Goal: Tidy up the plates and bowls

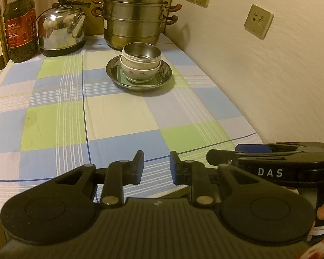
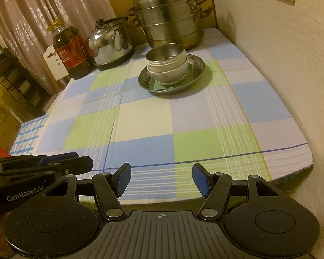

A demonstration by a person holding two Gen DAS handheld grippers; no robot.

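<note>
Checked cloth in blue, green and cream squares covers the tabletop (image 1: 118,118), which runs along a pale textured wall. From the left wrist view, the stack of dishes sits toward the far end: a round metal plate (image 1: 138,73) lies flat, a square green dish (image 1: 138,81) rests in it, and on that stand nested bowls, mouths up, a white ceramic bowl (image 1: 138,72) with a small floral print below and a shiny steel bowl (image 1: 141,51) on top. Behind them stand a tiered steel steamer pot (image 1: 134,19), a polished kettle (image 1: 61,30) and a bottle of oil (image 1: 20,28). The left claw (image 1: 156,167) hangs over the near edge, its blue pads a narrow gap apart, gripping nothing. The right claw (image 1: 237,153) shows at the right edge (seen side-on).

From the right wrist view, the same stack (image 2: 167,69) stands upright on its plate (image 2: 172,82), well apart from both tools. The right claw (image 2: 161,180) is spread moderately wide over the near cloth edge and is empty. The left claw (image 2: 60,159) pokes in at the left.
</note>
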